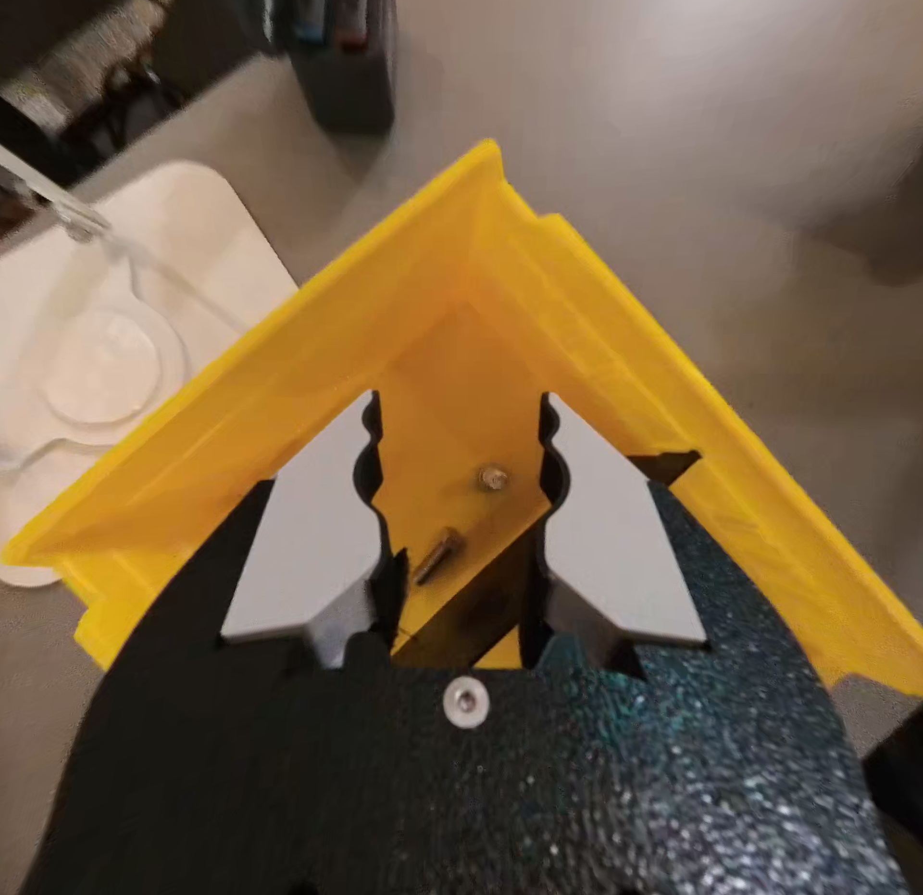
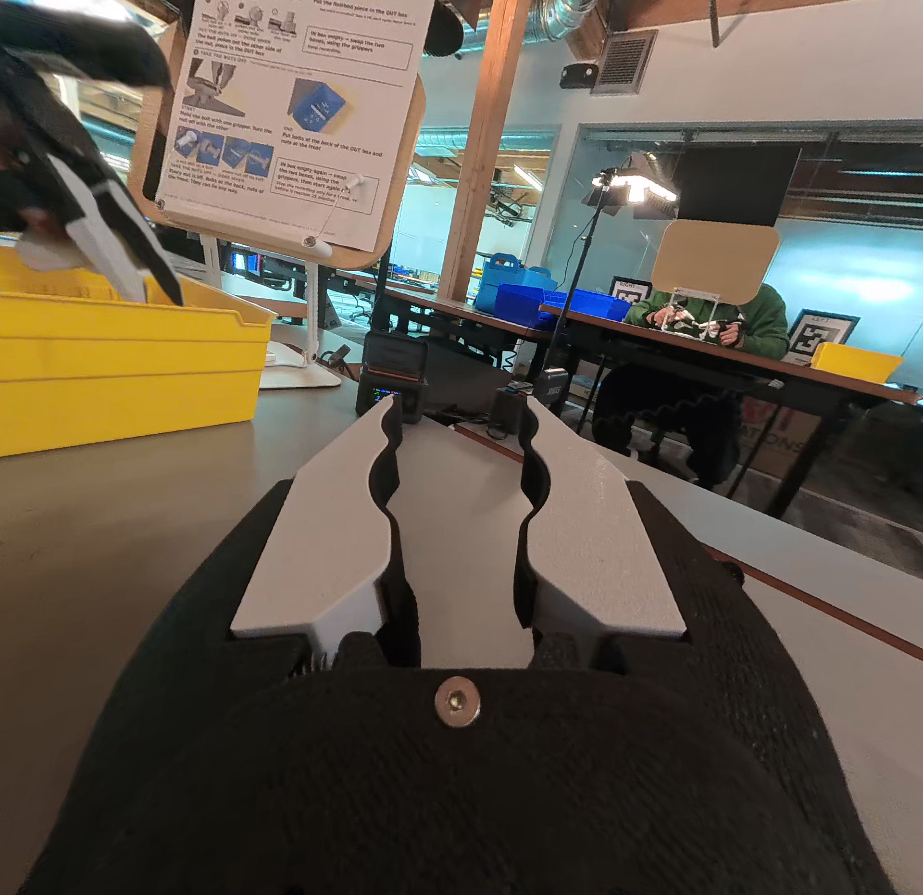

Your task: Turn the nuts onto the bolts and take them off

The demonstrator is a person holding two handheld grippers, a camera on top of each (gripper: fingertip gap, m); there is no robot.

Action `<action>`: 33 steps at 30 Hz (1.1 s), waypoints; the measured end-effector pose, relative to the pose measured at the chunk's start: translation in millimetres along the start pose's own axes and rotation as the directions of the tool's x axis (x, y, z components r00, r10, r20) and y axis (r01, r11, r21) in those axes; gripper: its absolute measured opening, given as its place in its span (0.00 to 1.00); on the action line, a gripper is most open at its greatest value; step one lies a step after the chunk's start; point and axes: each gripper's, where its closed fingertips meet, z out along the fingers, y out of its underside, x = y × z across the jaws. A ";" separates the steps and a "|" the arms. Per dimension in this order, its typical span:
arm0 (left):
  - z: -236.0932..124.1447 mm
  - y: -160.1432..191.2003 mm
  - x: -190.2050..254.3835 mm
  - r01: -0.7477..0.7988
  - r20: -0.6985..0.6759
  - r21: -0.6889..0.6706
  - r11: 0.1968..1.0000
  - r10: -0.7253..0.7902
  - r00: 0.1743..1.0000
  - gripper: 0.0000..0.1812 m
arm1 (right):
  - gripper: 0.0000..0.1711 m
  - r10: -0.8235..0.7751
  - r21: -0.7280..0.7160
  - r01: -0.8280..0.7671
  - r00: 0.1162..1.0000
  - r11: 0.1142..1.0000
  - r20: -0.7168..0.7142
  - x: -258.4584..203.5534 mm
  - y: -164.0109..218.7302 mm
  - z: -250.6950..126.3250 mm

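Note:
My left gripper (image 1: 459, 411) is open and empty, pointing down into a corner of the yellow bin (image 1: 349, 351). On the bin floor between its fingers lie a small metal bolt (image 1: 439, 556) on its side and a second small metal piece, a bolt end or nut (image 1: 492, 479). A black divider strip (image 1: 479, 591) crosses the bin floor below them. My right gripper (image 2: 462, 411) is open and empty, held low over the grey table, right of the yellow bin (image 2: 125, 371). The left gripper (image 2: 145, 281) shows there, dipping into the bin.
A white stand base (image 1: 150, 281) with a clear holder sits left of the bin; the stand holds an instruction sheet (image 2: 289, 111). Small black devices (image 2: 394, 381) lie ahead of my right gripper. A person in green (image 2: 709, 316) works at a far table with blue bins (image 2: 539, 296). The left gripper's tips are roughly 30 cm from the right gripper's.

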 end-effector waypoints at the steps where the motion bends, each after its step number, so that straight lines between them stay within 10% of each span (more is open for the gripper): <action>1: 5.2 9.6 2.9 0.003 -0.043 -0.063 0.998 -0.006 0.999 0.33 | 0.26 -0.002 0.001 0.002 1.000 1.000 0.003 -0.5 -0.2 -0.2; 8: 21.2 62.9 20.5 0.141 -0.099 -0.467 0.873 -0.210 0.973 0.29 | 0.25 0.009 0.002 -0.009 1.000 1.000 0.010 -0.6 -0.3 -1.0; 10: 22.7 59.1 19.0 0.134 -0.083 -0.466 0.874 -0.195 0.977 0.15 | 0.25 0.007 0.002 -0.007 1.000 1.000 0.010 -1.0 -0.3 -1.1; 33: 21.0 64.7 15.2 0.110 -0.059 -0.530 0.841 -0.166 0.984 0.05 | 0.25 -0.003 0.013 0.002 0.999 1.000 0.049 -8.1 -2.7 -1.4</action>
